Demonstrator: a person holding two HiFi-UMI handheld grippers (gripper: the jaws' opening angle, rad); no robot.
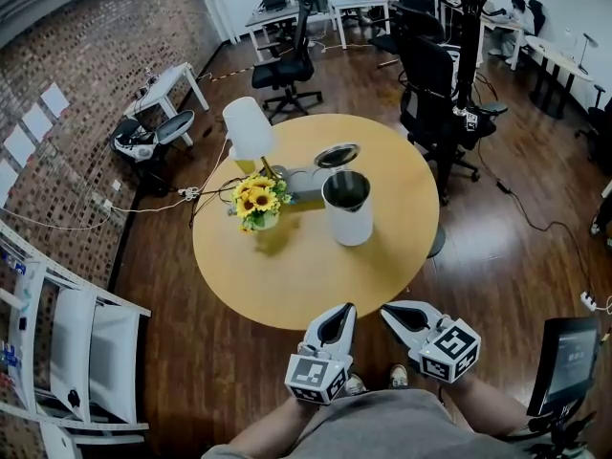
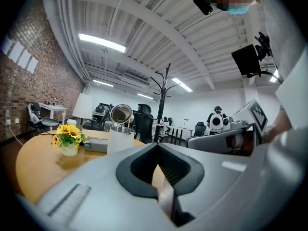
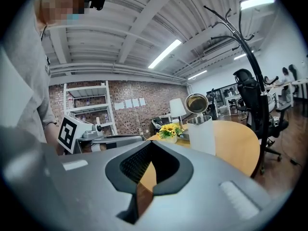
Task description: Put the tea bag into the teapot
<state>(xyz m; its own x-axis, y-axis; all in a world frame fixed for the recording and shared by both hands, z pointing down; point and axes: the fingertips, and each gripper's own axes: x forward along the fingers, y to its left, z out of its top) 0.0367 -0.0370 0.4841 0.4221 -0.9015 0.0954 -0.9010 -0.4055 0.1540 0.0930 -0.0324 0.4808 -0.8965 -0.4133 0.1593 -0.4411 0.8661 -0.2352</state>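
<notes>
A white teapot (image 1: 348, 210) stands upright near the middle of the round wooden table (image 1: 287, 275), with its hinged metal lid (image 1: 337, 155) flipped open. It also shows in the left gripper view (image 2: 120, 137) and the right gripper view (image 3: 200, 134). I see no tea bag in any view. My left gripper (image 1: 340, 316) and right gripper (image 1: 394, 312) hover side by side off the table's near edge, close to the person's body. Both are shut with nothing between the jaws (image 2: 158, 146) (image 3: 150, 144).
A vase of sunflowers (image 1: 258, 202), a white lamp (image 1: 249, 128) and a grey tray (image 1: 304, 185) sit left of and behind the teapot. Black office chairs (image 1: 432, 94) and a coat stand (image 1: 469, 36) stand beyond the table. A white shelf (image 1: 57, 342) is at the left, a monitor (image 1: 566, 360) at the lower right.
</notes>
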